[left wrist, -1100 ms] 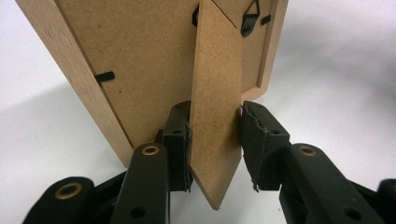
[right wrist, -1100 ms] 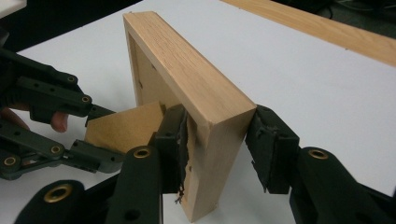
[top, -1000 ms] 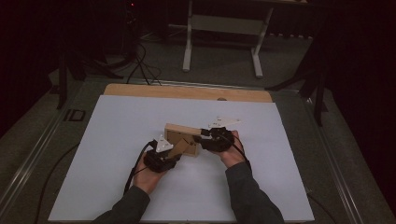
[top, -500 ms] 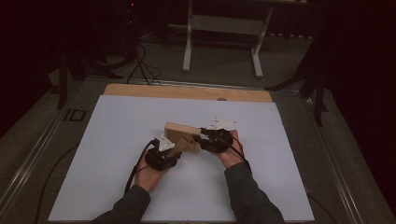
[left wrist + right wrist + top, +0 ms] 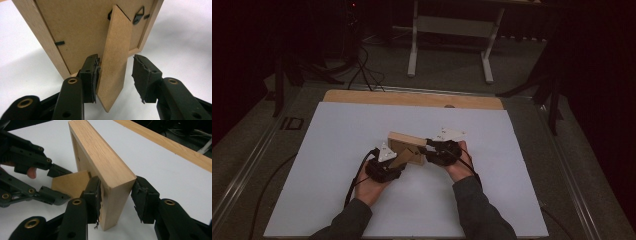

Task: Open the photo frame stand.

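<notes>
A light wooden picture frame (image 5: 403, 143) stands upright on its edge mid-table. Its brown fibreboard back (image 5: 82, 27) faces my left gripper (image 5: 116, 75), and its easel stand (image 5: 116, 55) is swung out between that gripper's jaws. Those jaws have just been opening: the left pad still lies against the stand, while the right pad stands apart from it. My right gripper (image 5: 116, 195) is shut on the frame's thick end (image 5: 117, 190), one pad on each face. In the high view the left gripper (image 5: 399, 161) is at the frame's near left and the right gripper (image 5: 429, 150) at its right end.
The white table top (image 5: 337, 150) spreads wide on all sides of the frame. A wooden strip (image 5: 412, 98) runs along its far edge. Beyond it stand a white-legged rack (image 5: 449, 25) and floor cables (image 5: 362, 70). The left gripper's black arms (image 5: 37, 192) lie close beside the frame.
</notes>
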The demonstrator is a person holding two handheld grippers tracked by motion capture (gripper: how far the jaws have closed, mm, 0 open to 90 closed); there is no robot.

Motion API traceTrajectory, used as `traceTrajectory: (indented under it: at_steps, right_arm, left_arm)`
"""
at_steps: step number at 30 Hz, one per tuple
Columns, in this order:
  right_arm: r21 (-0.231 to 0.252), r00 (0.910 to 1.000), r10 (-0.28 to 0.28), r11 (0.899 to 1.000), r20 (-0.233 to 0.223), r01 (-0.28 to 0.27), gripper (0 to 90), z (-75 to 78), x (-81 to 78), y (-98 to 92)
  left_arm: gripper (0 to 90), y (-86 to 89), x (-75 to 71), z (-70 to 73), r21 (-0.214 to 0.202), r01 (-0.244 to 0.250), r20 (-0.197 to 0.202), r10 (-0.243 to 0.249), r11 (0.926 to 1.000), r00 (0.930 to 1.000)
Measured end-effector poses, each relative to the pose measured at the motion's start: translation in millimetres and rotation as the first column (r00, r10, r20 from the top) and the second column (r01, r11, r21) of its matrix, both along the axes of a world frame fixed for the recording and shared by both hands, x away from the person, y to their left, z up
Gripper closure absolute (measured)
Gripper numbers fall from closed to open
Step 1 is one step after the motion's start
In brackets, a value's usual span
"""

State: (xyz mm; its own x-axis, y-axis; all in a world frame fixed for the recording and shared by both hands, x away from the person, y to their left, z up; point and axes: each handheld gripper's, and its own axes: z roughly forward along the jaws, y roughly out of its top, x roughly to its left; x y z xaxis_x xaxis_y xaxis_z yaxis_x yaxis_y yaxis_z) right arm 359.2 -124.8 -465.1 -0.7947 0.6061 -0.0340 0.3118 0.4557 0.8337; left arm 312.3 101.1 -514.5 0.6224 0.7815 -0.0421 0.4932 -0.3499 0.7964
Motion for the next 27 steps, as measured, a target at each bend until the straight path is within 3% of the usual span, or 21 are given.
traceTrajectory:
  at_steps: [27]
  right_arm:
    - [0.012,0.9984,0.055,0.998,-0.01,-0.055,57.2,-1.8,-14.3,-2.8]
  left_arm:
    - [58.1,4.3,-7.8,0.3,-0.021,0.02,-0.027,-0.021,0.9996,0.9994]
